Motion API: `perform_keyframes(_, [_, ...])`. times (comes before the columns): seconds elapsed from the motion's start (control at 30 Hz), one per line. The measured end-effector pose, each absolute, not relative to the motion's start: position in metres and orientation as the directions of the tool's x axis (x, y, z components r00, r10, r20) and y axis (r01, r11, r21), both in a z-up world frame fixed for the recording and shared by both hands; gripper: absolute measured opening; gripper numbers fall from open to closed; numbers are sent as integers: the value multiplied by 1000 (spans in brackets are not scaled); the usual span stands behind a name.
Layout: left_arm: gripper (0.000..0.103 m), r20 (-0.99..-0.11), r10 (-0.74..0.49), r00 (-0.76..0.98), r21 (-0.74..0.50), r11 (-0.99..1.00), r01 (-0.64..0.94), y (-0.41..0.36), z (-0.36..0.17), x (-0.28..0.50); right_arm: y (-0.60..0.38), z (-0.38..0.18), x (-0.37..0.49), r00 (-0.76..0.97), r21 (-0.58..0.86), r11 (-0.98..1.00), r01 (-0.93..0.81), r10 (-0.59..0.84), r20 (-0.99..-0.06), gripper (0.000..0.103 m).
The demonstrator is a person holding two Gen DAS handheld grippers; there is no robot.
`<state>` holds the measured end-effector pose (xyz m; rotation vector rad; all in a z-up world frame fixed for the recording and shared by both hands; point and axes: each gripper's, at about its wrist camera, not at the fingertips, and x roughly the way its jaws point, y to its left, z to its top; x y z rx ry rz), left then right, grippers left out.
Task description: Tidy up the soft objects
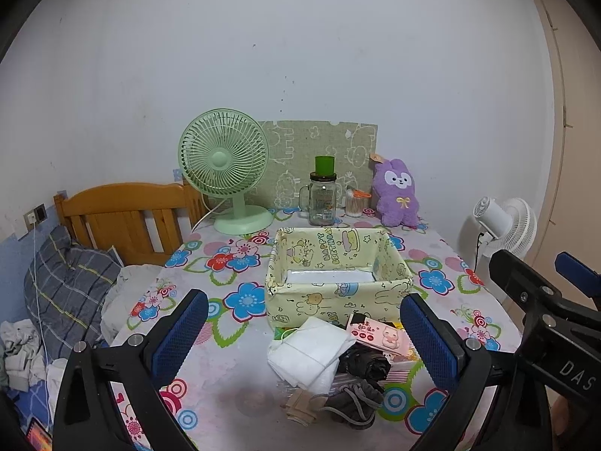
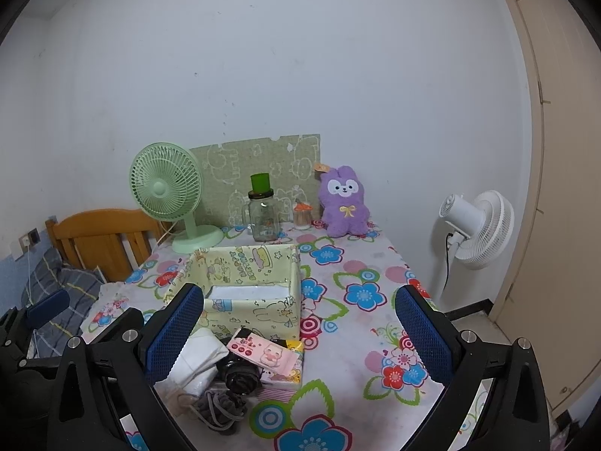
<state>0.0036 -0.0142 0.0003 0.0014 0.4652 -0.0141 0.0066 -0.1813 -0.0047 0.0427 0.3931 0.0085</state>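
A pale yellow fabric storage box [image 1: 338,300] [image 2: 240,308] stands open in the middle of the flowered table. In front of it lies a small pile: a folded white cloth [image 1: 311,353] [image 2: 199,360], a pink tissue pack [image 1: 379,336] [image 2: 263,351], a dark rolled item [image 1: 366,366] [image 2: 240,376] and grey socks [image 1: 353,402] [image 2: 219,407]. My left gripper [image 1: 304,342] is open, its blue pads either side of the pile. My right gripper [image 2: 300,338] is open too, right of the pile; it also shows at the left wrist view's right edge [image 1: 544,285].
At the table's back stand a green desk fan [image 1: 225,169] [image 2: 169,195], a glass jar with a green lid [image 1: 323,195] [image 2: 263,210], a cotton swab pot [image 1: 357,203] and a purple plush rabbit [image 1: 398,191] [image 2: 343,203]. A wooden bed [image 1: 124,218] lies left, a white floor fan [image 2: 477,229] right.
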Motion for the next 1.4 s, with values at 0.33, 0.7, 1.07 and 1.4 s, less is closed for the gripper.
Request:
perform_keyframes(0.33, [103,-443,-11,896,0,1000,12,-15,-3,3,-181,-5,7,924,44,999,1,16,-383,103])
perform_keyframes(0.7, [103,-443,-13,897,-3,1000,13,-14,-4,5,-181,-5,7,923,47,999,2,16,-383,103])
perform_keyframes(1.07, [103,-438,-9,899,-4,1000,8,-18,-3,1,-181,-4,7,923,49,999,2,18,-385,103])
perform_keyframes(1.4, [103,-437,-9,899,-4,1000,8,-17,-3,1,-180,-4,6,923,52,999,4,17,-385,103])
